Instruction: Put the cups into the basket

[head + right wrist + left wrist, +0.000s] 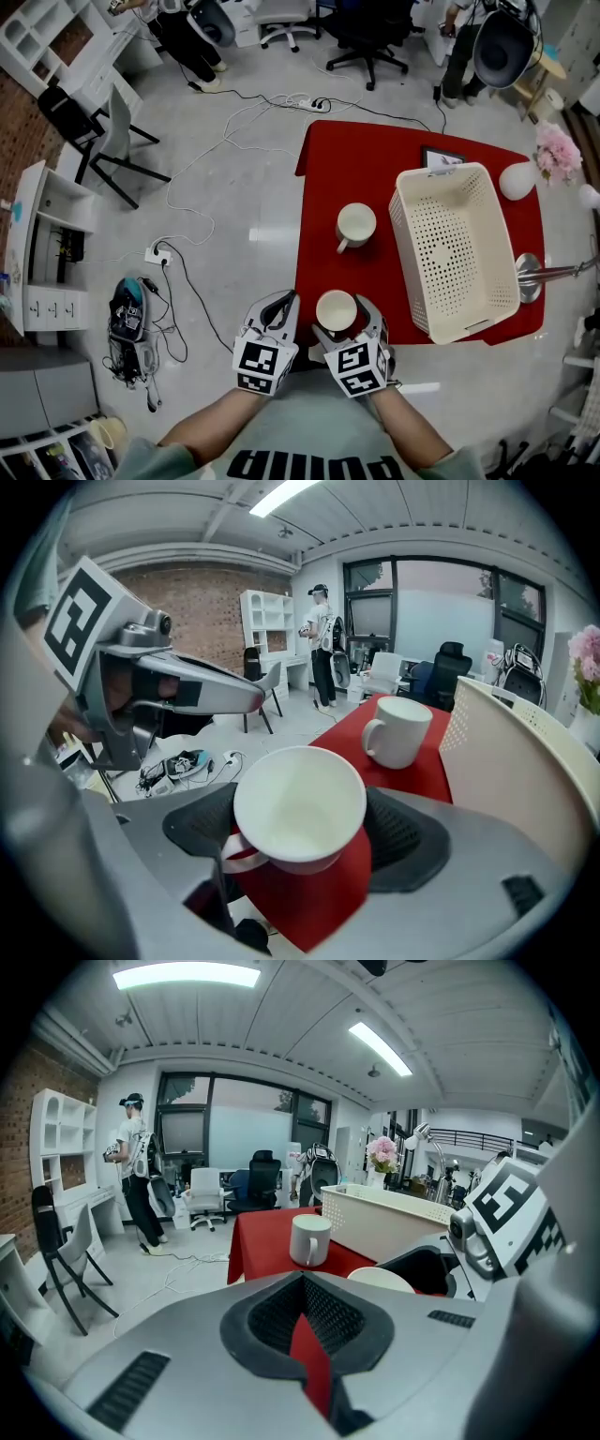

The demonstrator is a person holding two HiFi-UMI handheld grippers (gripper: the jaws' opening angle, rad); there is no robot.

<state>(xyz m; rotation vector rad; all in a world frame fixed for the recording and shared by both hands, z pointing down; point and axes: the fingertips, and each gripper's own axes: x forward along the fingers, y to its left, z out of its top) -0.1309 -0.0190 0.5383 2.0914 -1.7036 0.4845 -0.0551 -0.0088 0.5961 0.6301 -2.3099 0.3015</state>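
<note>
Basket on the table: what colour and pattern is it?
The basket is cream-white, perforated with small holes; head view.

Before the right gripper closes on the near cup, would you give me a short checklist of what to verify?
1. Near white ceramic cup stands upright between the right gripper's jaws: ok.
2. Those jaws are wide open, not pressing on it: ok.
3. Cup handle clear of the pads: cannot tell.
4. White perforated plastic basket is empty, open side up: ok.
5. Left gripper is shut, beside the cup, apart from it: ok.
6. Second white cup stands apart from the basket: ok.
</note>
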